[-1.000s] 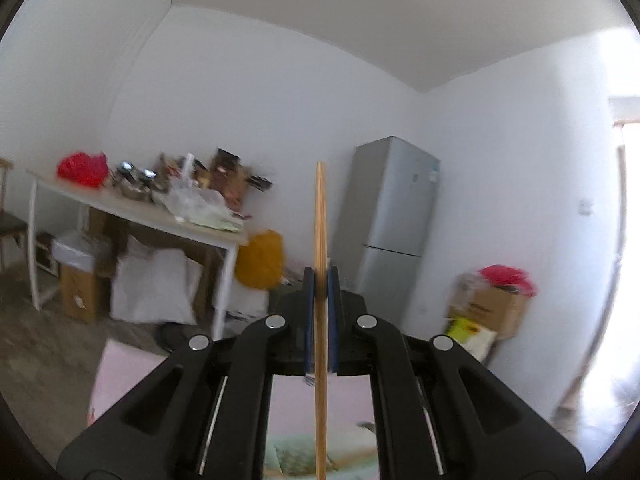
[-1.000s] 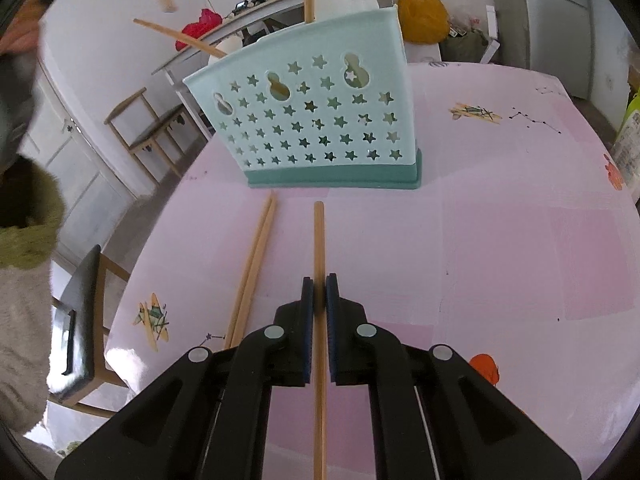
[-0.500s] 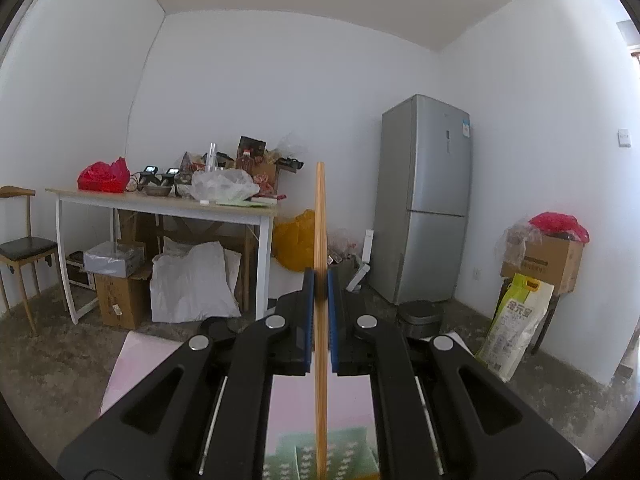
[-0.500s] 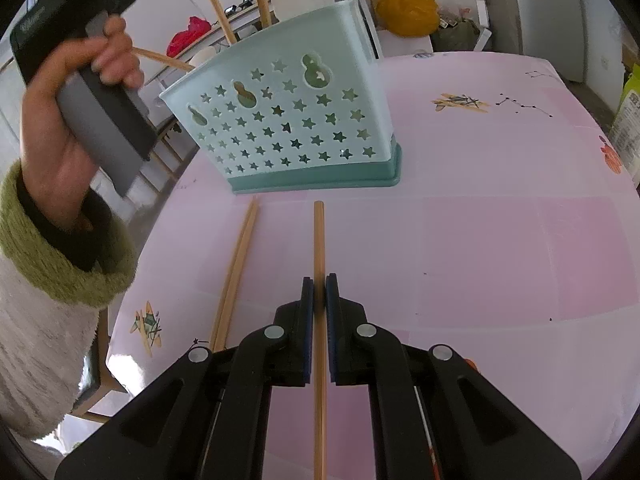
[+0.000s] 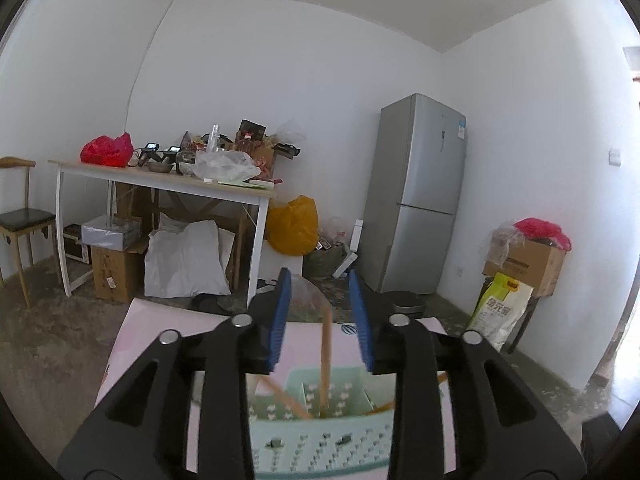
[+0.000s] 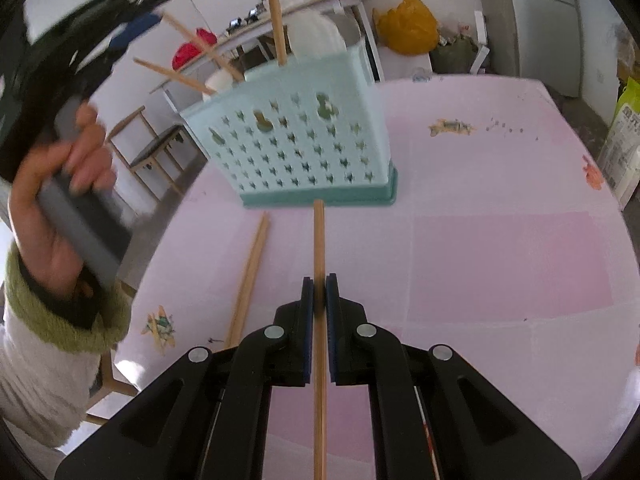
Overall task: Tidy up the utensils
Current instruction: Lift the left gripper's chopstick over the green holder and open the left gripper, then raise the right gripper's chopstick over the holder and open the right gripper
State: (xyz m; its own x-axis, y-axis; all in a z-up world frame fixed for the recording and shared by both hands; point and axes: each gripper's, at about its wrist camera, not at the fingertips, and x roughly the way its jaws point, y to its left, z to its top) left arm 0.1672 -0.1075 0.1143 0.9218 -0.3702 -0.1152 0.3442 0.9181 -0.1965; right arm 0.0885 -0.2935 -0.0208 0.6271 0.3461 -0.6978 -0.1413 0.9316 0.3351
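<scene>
Dropped lower, left gripper (image 5: pixel 322 316) is opening, pads clear of the upright wooden chopstick (image 5: pixel 325 360) standing in the mint-green perforated plastic holder (image 5: pixel 320 440). Right gripper (image 6: pixel 319 300) clamps another chopstick (image 6: pixel 319 240) just before holder.

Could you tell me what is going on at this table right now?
A person with a handheld gripper in each hand is sorting wooden chopsticks into a mint-green utensil holder on the pink table. The left gripper is above the holder with its jaws opening, and the chopstick between them stands free in a compartment. The right gripper is shut on another chopstick lying on the table, its tip near the holder's base. Two more chopsticks lie beside it.
</scene>
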